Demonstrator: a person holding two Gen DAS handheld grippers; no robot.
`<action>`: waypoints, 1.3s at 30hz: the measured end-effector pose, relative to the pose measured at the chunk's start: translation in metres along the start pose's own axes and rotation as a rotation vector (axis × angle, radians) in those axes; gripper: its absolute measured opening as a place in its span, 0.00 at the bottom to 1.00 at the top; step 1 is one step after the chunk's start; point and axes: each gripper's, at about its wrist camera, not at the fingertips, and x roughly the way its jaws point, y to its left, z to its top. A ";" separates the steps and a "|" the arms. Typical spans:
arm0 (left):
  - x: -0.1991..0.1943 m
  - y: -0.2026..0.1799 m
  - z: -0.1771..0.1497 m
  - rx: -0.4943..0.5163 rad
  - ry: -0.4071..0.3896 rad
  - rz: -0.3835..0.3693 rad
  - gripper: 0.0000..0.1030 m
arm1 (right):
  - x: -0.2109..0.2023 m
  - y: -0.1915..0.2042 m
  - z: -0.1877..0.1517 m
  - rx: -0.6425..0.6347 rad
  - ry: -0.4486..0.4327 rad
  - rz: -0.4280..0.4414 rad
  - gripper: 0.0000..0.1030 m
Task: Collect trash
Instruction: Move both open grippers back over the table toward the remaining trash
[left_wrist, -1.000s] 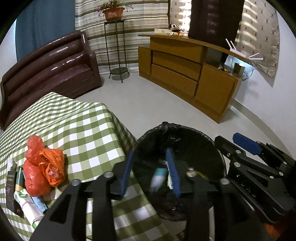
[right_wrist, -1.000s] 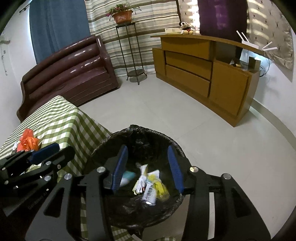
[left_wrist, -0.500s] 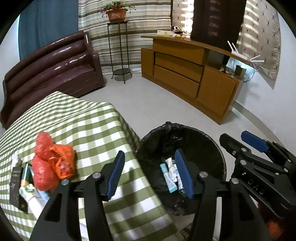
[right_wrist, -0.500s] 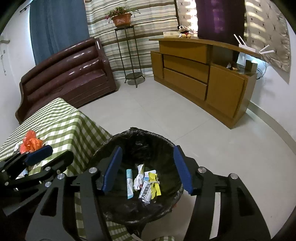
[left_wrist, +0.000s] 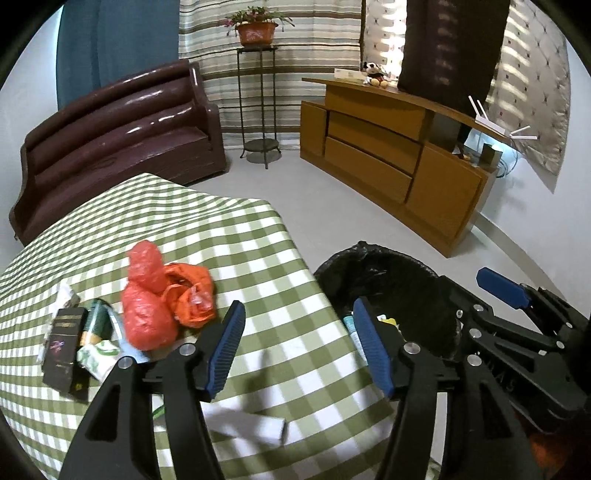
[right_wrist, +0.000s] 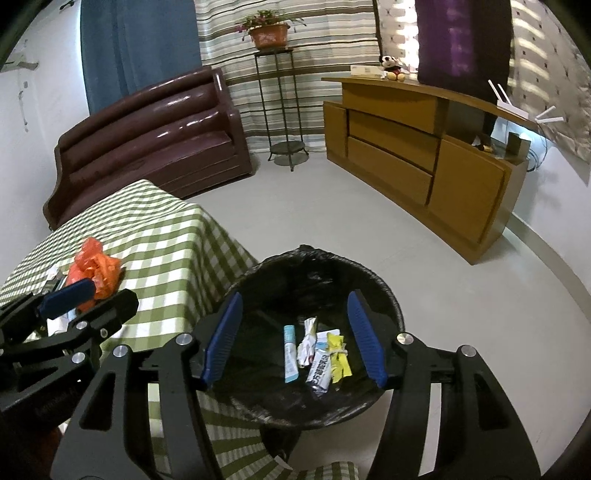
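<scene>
Black-lined bin (right_wrist: 373, 284) holds crumpled wrappers (right_wrist: 321, 354); left tool (left_wrist: 299, 347) opening empty, right tool (right_wrist: 293, 339) wide.

1. Dark brown leather sofa (left_wrist: 122, 129) sits against the back wall, behind the far edge of the table.
2. Tall skinny metal plant stand (left_wrist: 258, 107) next to it, with a terracotta flower pot (left_wrist: 256, 32) on top.
3. Long wooden sideboard (left_wrist: 391, 162) runs along the right wall.
4. On the sideboard's top: a plush mouse toy (left_wrist: 375, 72) at the far end, a white router (left_wrist: 491, 120) toward the near end.
5. Blue curtain (right_wrist: 136, 51) in the left corner, striped curtain (left_wrist: 314, 37) beside it.
</scene>
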 end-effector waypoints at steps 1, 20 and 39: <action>-0.002 0.002 -0.001 -0.003 -0.004 -0.002 0.59 | -0.001 0.002 -0.001 -0.007 -0.001 0.001 0.56; -0.022 0.043 -0.012 -0.036 -0.015 0.040 0.59 | -0.014 0.038 -0.003 -0.051 -0.007 0.035 0.56; -0.061 0.192 -0.063 -0.236 0.027 0.279 0.59 | -0.007 0.164 -0.017 -0.233 0.054 0.219 0.56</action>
